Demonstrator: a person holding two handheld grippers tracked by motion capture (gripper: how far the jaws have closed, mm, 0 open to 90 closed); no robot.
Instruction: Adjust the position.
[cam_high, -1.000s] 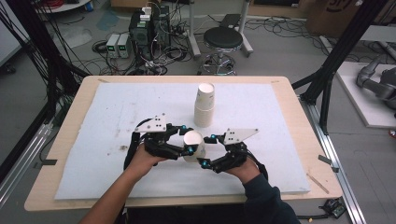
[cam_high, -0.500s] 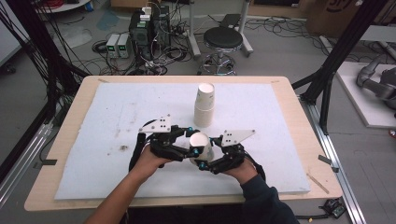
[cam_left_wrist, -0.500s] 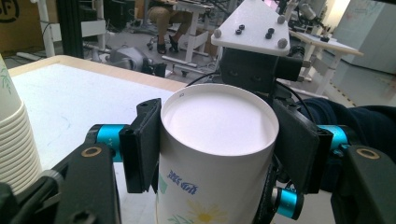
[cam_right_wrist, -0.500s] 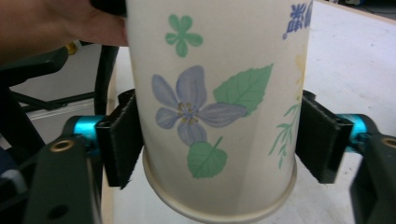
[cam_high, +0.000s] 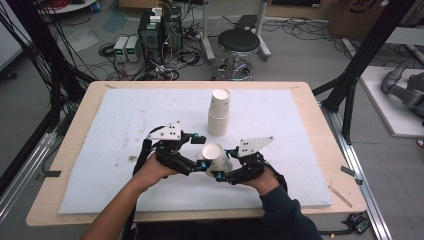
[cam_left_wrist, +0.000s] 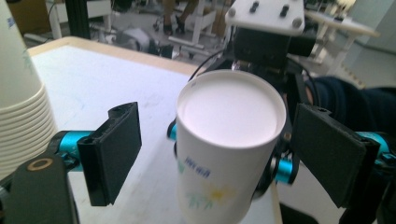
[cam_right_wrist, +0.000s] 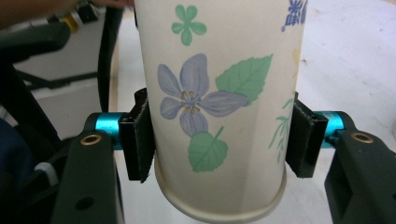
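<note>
My right claw (cam_right_wrist: 219, 140) has just clamped the inverted paper cup (cam_high: 216, 157) near its rim above the tabletop (cam_high: 300, 165), while my left claw (cam_left_wrist: 224, 154), jaws just parted, apparently stands clear around its base.

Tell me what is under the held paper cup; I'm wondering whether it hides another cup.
Under the held paper cup, upside down in the right gripper, lies the white mat. Its inside is hidden. The cup stack stands apart.
</note>
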